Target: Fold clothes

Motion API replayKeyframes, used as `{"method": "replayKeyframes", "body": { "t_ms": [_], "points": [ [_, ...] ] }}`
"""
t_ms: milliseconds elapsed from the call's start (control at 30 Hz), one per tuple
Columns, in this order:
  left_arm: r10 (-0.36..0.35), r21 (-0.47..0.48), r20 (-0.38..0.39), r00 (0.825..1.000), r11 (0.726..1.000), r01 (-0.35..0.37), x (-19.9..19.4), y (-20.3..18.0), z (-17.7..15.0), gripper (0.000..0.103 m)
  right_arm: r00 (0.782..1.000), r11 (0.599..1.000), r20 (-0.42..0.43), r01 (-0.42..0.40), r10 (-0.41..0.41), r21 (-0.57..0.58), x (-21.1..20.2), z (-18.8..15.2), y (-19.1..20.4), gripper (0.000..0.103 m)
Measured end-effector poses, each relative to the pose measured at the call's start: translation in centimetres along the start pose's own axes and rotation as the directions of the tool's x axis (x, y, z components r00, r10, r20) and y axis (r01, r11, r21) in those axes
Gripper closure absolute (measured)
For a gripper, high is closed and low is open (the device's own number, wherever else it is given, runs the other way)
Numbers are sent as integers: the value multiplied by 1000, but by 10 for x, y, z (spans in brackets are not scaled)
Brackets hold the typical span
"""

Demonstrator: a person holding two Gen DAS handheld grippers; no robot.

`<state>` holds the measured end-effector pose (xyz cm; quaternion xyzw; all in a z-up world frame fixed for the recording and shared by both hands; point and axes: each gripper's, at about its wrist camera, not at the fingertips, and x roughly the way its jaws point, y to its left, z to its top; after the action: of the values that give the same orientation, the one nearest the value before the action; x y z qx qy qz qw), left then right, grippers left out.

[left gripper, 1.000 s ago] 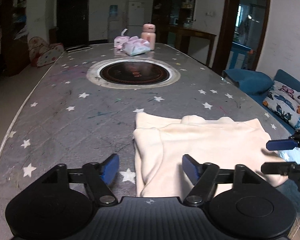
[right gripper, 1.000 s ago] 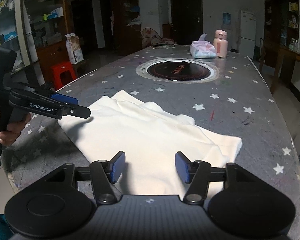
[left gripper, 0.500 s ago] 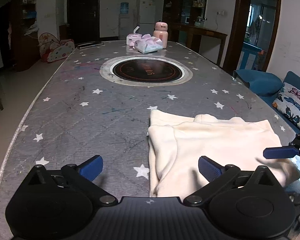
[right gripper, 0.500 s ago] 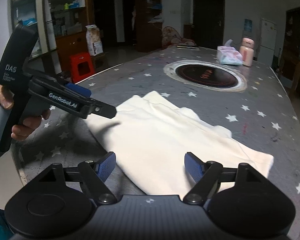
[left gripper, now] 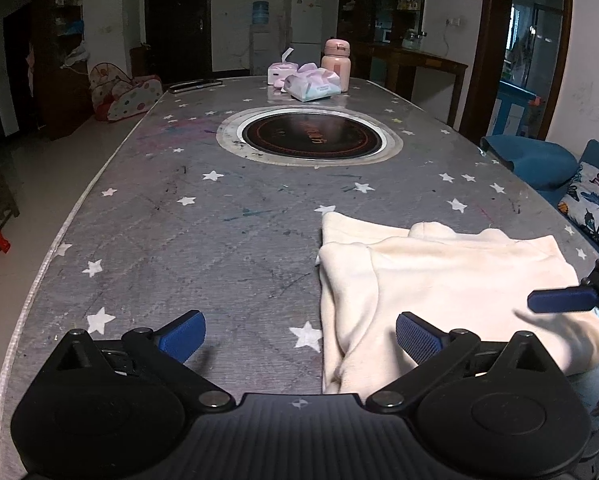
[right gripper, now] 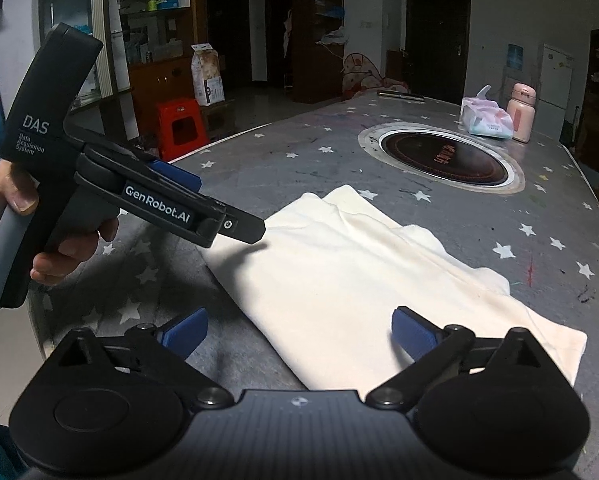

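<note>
A folded cream garment (left gripper: 439, 280) lies flat on the grey star-patterned table (left gripper: 219, 240), near its front edge; it also shows in the right wrist view (right gripper: 363, 280). My left gripper (left gripper: 299, 334) is open wide and empty, low over the table at the garment's left edge. It also shows from the side in the right wrist view (right gripper: 235, 220). My right gripper (right gripper: 299, 330) is open wide and empty, just above the garment's near edge. One of its blue fingertips (left gripper: 559, 300) shows in the left wrist view over the garment's right side.
A round black cooktop (left gripper: 311, 140) is set in the table's middle. Tissue packs (left gripper: 311, 84) and a pink bottle (left gripper: 337, 64) stand at the far end. A blue sofa with patterned cushions (left gripper: 591, 208) lies right of the table. A red stool (right gripper: 179, 124) stands on the floor.
Both grippers have opened wider and drawn back from the garment. The garment lies as before.
</note>
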<state>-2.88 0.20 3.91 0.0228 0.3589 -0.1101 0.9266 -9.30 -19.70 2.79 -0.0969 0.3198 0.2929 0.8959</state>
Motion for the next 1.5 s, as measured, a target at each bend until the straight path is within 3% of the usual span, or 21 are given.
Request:
{"method": "replayKeyframes", "body": {
  "t_ms": [333,567,733,800,867,1233,1367,1500],
  "points": [
    [0,-9,-12,1000,1000,-1,2,2,-2,0,1000,999,-10,-14,14,-50,8,4,11,1],
    [10,-30,-13,1000,1000,-10,3,7,-1,0,998,996,-44,-41,37,-75,13,7,17,13],
    [13,-33,-10,1000,999,-13,2,10,-1,0,998,994,-52,-43,38,-99,16,10,22,26],
    [14,-36,-8,1000,999,-14,1,11,0,0,998,993,-52,-44,38,-107,17,11,23,37],
    [15,-41,-6,1000,999,-15,1,13,0,0,998,992,-55,-47,41,-117,17,12,24,38],
    [3,-47,-6,1000,999,-3,-1,14,0,0,997,987,-56,-58,50,-151,21,14,31,36],
    [-1,-44,-1,1000,999,1,-2,14,1,0,998,989,-43,-55,50,-137,20,15,29,19],
    [-4,-43,-3,1000,999,4,-2,13,0,0,998,991,-35,-53,49,-120,20,15,26,13]
  ]
}}
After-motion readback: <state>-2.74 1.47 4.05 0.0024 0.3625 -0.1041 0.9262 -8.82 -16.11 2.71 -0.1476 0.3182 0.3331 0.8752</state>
